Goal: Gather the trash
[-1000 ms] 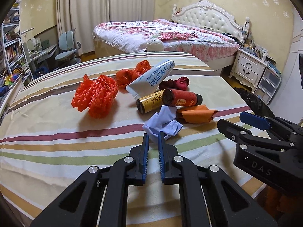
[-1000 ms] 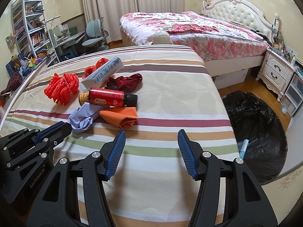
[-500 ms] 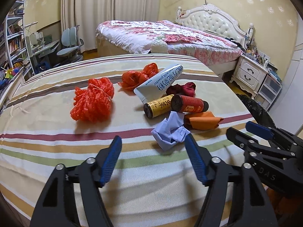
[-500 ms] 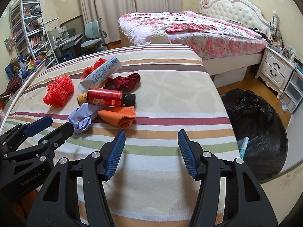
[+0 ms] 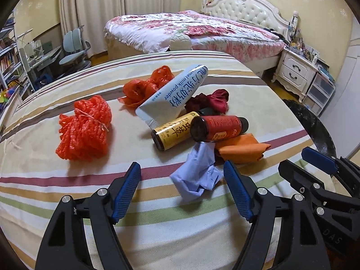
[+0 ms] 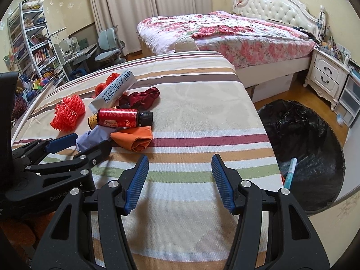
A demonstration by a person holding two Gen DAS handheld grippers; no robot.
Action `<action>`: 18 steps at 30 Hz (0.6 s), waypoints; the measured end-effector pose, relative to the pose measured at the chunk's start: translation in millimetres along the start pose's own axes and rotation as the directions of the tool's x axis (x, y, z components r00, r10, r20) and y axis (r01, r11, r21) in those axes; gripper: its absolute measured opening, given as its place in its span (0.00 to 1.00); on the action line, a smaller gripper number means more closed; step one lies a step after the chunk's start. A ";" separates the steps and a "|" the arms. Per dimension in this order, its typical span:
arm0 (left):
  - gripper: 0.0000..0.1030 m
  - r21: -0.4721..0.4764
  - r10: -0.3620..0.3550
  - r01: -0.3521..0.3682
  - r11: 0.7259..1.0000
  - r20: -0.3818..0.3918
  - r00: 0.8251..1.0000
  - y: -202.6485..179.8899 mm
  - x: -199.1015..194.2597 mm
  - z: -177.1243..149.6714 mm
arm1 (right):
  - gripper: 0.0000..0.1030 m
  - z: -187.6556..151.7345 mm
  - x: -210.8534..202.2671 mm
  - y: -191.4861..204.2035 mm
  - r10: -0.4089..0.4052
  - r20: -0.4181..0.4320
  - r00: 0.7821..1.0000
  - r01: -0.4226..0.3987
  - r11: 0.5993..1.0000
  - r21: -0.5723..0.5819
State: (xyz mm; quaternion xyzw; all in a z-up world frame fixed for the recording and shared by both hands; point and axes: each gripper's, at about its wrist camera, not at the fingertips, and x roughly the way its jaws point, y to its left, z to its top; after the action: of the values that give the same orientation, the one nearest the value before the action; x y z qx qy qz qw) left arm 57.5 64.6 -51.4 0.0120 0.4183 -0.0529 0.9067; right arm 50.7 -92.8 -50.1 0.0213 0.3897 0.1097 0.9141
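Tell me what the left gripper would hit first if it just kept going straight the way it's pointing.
Most likely the crumpled light-blue paper: it lies just ahead of the open left gripper, between its fingertips on the striped cloth. Beyond it sit the red bottle and yellow bottle. Depth is uncertain.

Floral bed, white nightstand, bookshelf.

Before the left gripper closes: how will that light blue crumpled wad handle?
The blue wad is creased and folded, so it is probably soft and will squash between the jaws. It looks thin and light for its bulk. One end lies against the red bottle, which lies on its side and may roll if the wad drags.
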 end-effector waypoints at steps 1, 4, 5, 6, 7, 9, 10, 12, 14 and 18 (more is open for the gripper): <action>0.65 0.002 -0.005 0.005 1.000 -0.002 1.000 -0.1 -0.1 -0.9 | 0.55 0.2 0.5 -0.2 0.001 -0.001 1.000 -0.001 1.000 0.002; 0.50 0.018 -0.012 0.012 1.000 -0.007 1.000 -1.2 -1.0 -4.7 | 0.55 -0.8 0.8 0.9 0.003 -0.001 1.000 -0.003 1.000 0.001; 0.48 0.022 -0.020 0.020 1.000 -0.005 1.000 -1.5 -2.3 -5.5 | 0.55 -0.7 0.9 1.3 0.002 -0.001 1.000 -0.002 1.000 -0.001; 0.47 0.026 -0.022 0.022 0.999 -0.001 1.000 -1.6 -3.7 -6.6 | 0.55 -0.7 0.9 1.8 0.001 0.000 1.000 -0.001 1.000 -0.002; 0.45 0.028 -0.024 0.024 0.999 0.004 1.000 -1.7 -5.5 -8.0 | 0.55 -0.9 0.9 2.5 0.000 0.000 1.000 0.000 1.000 -0.004; 0.44 0.027 -0.029 0.029 0.999 0.009 1.000 -0.8 -8.9 -10.1 | 0.55 -1.1 0.6 3.8 -0.003 0.001 1.000 0.003 1.000 -0.009; 0.44 0.023 -0.030 0.030 0.999 0.011 0.999 0.3 -11.4 -11.7 | 0.55 -1.2 0.5 4.4 -0.005 0.001 1.000 0.005 1.000 -0.012; 0.44 0.014 -0.030 0.029 0.999 0.015 0.999 3.6 -16.3 -17.0 | 0.55 -0.8 0.7 6.8 -0.007 0.000 1.000 0.007 1.000 -0.021; 0.44 0.004 -0.024 0.024 1.000 0.020 1.000 7.0 -20.6 -20.5 | 0.55 -1.0 0.5 8.5 -0.007 -0.002 1.000 0.007 1.000 -0.030; 0.44 -0.017 -0.014 0.014 1.000 0.029 0.999 19.6 -29.9 -27.2 | 0.55 0.4 2.4 16.8 0.004 -0.010 1.000 -0.005 0.999 -0.053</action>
State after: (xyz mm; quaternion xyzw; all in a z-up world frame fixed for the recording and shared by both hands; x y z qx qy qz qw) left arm 19.7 88.5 -46.8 0.0008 0.4055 -0.0558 0.9124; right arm 49.5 -75.8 -49.4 -0.0026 0.3910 0.1221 0.9123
